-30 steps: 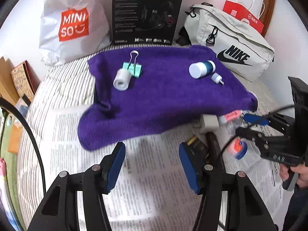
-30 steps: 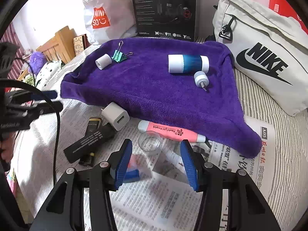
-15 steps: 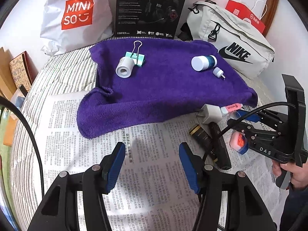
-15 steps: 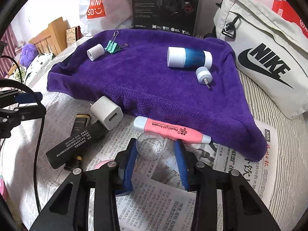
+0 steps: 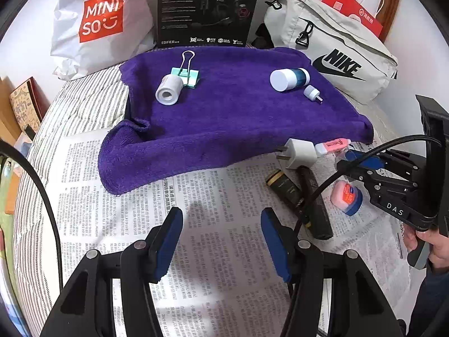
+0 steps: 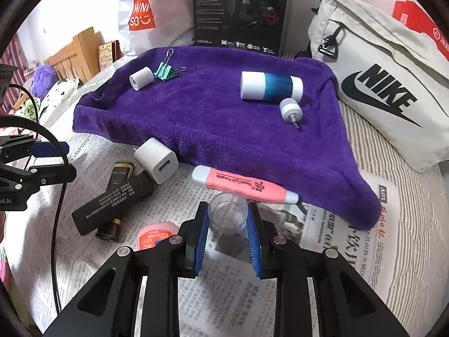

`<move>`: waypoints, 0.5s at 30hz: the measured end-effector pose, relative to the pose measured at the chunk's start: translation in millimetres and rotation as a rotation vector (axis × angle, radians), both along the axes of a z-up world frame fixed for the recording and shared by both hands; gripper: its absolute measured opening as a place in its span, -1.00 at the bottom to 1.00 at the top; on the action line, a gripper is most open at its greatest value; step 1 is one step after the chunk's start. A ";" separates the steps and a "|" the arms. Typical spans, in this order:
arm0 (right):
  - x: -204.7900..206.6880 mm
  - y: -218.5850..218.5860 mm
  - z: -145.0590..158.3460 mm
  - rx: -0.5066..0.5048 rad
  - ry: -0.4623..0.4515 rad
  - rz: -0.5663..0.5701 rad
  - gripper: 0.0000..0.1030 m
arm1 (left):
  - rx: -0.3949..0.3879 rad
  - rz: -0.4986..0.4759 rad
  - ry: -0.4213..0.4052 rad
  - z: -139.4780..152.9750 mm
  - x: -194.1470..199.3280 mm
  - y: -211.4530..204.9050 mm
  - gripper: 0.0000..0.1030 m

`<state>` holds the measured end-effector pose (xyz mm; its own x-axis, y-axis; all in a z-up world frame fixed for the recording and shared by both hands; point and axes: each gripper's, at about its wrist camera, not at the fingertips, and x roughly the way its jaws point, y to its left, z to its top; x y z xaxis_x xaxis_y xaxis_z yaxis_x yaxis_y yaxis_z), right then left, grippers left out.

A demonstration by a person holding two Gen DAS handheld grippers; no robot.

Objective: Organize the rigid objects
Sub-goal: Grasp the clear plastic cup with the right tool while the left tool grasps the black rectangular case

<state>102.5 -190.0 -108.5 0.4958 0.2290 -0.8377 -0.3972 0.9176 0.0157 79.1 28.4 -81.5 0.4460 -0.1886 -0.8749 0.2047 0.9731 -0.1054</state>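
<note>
Four items already on the purple towel [image 6: 224, 129]; my right gripper [image 6: 228, 224] is closing on the clear cup [image 6: 228, 213] on the newspaper [image 6: 336, 224], my left gripper [image 5: 221, 241] open and empty; charger, highlighter, tubes and tin still to move.

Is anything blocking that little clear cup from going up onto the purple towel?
Yes. The pink highlighter lies crosswise on the newspaper between the clear cup and the purple towel. The right hand-held gripper, its jaws closing on the cup, would probably have to lift it over.
</note>
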 end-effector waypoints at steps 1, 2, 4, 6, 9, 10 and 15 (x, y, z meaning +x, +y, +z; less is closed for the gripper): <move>-0.8 -1.8 0.7 0.001 -0.002 -0.002 -0.48 | 0.000 -0.004 -0.003 1.3 -0.8 -1.6 0.08; -2.0 -4.2 1.7 0.002 -0.003 -0.005 -0.48 | -0.002 -0.008 -0.005 2.4 -1.5 -2.4 0.08; -4.0 -8.5 3.9 0.003 -0.008 -0.012 -0.48 | -0.006 -0.014 -0.009 5.3 -2.8 -5.4 0.08; -6.7 -14.2 6.8 0.008 -0.014 -0.020 -0.48 | -0.015 -0.019 -0.011 7.3 -3.5 -7.9 0.08; -10.6 -25.5 12.1 0.017 -0.023 -0.038 -0.48 | -0.030 -0.026 -0.012 9.6 -4.5 -13.5 0.08; -12.8 -30.5 14.3 0.021 -0.027 -0.044 -0.48 | -0.038 -0.032 -0.011 10.3 -4.6 -16.0 0.08; -21.6 -50.7 22.8 0.027 -0.045 -0.076 -0.48 | -0.057 -0.060 -0.004 11.5 -3.6 -28.0 0.08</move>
<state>80.9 -240.8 -85.7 0.5499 0.2114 -0.8081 -0.3275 0.9446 0.0243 75.4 0.5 -70.0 0.4356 -0.2641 -0.8605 0.2628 0.9517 -0.1590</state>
